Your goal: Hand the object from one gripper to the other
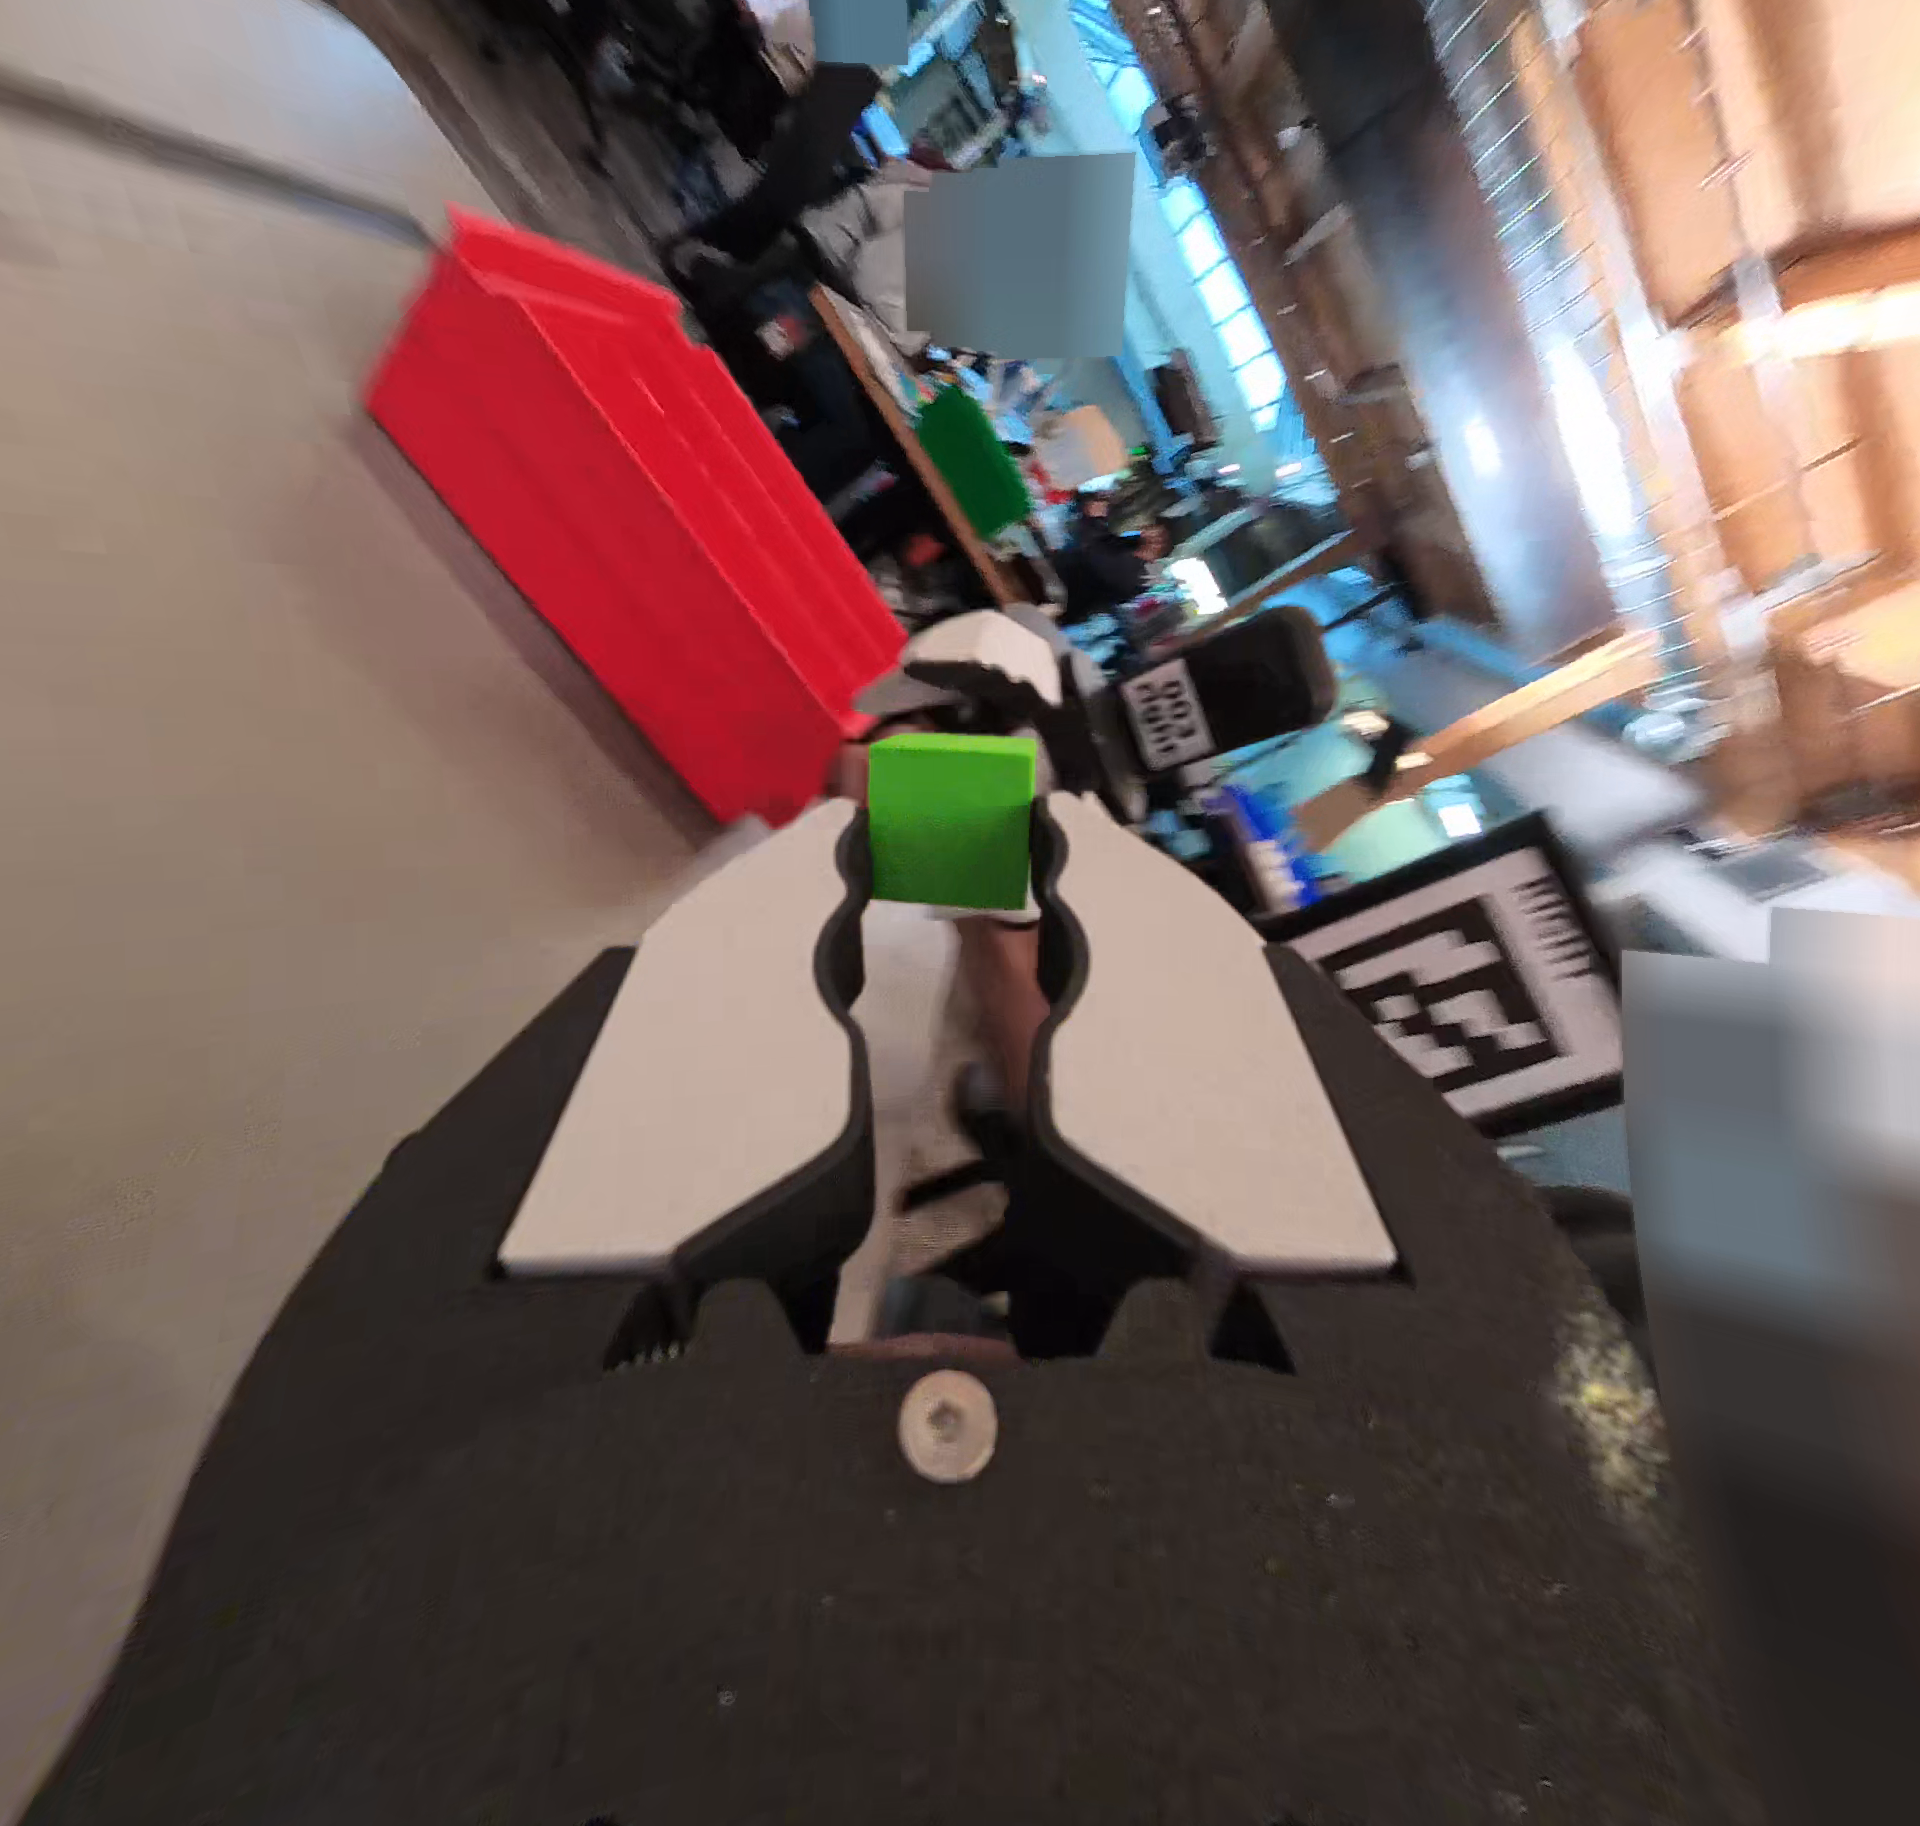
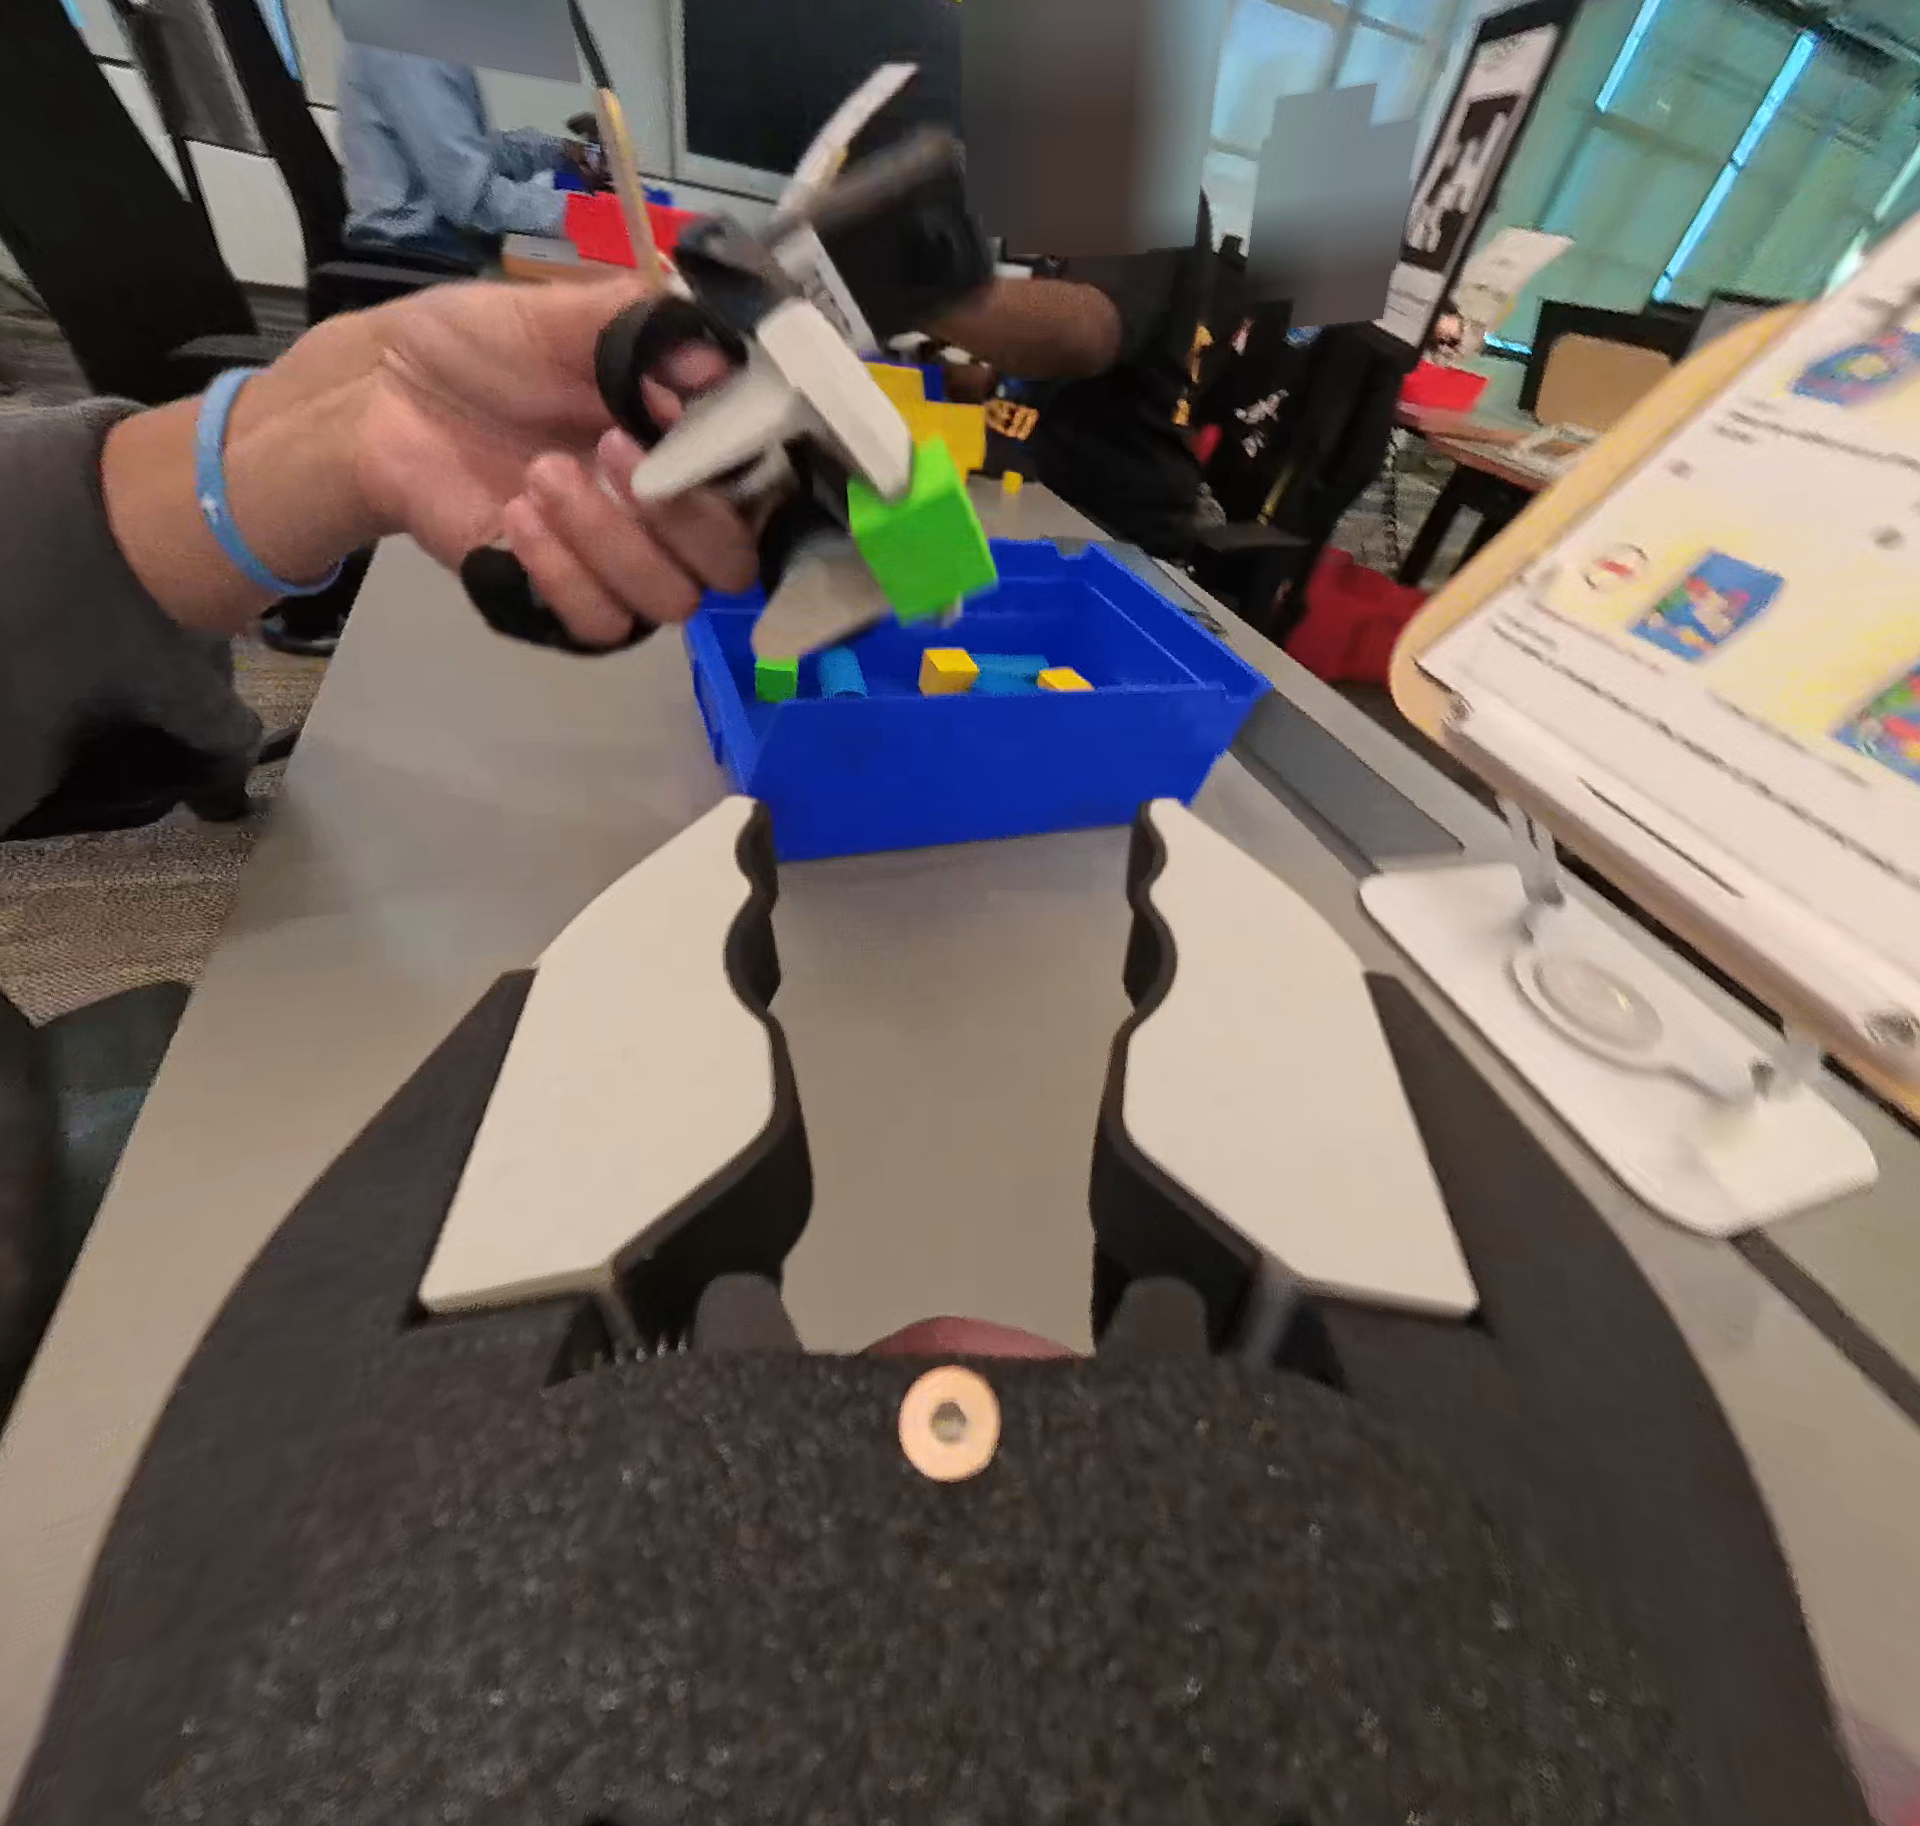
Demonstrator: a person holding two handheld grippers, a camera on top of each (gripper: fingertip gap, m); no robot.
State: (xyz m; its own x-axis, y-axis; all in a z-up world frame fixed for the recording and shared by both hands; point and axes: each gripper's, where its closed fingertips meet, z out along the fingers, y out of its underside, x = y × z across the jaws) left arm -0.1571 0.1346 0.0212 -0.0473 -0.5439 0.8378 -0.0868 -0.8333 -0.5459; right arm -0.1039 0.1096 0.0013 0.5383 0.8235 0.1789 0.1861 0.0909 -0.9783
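My left gripper point(image 1: 948, 831) is shut on a bright green cube point(image 1: 951, 820), held between its fingertips in the air. In the right wrist view the same left gripper point(image 2: 873, 540), held by a hand, shows ahead and above the table with the green cube point(image 2: 920, 529) in its tips. My right gripper point(image 2: 951, 841) is open and empty, low over the grey table point(image 2: 499, 820), pointing toward the cube from some distance. The right gripper also shows in the left wrist view point(image 1: 987, 696), just beyond the cube.
A blue bin point(image 2: 966, 748) with several small coloured blocks stands on the table below the cube. A red bin point(image 1: 613, 519) stands on the table in the left wrist view. A tilted instruction board on a white stand point(image 2: 1662, 1080) is at the right. People sit beyond the table.
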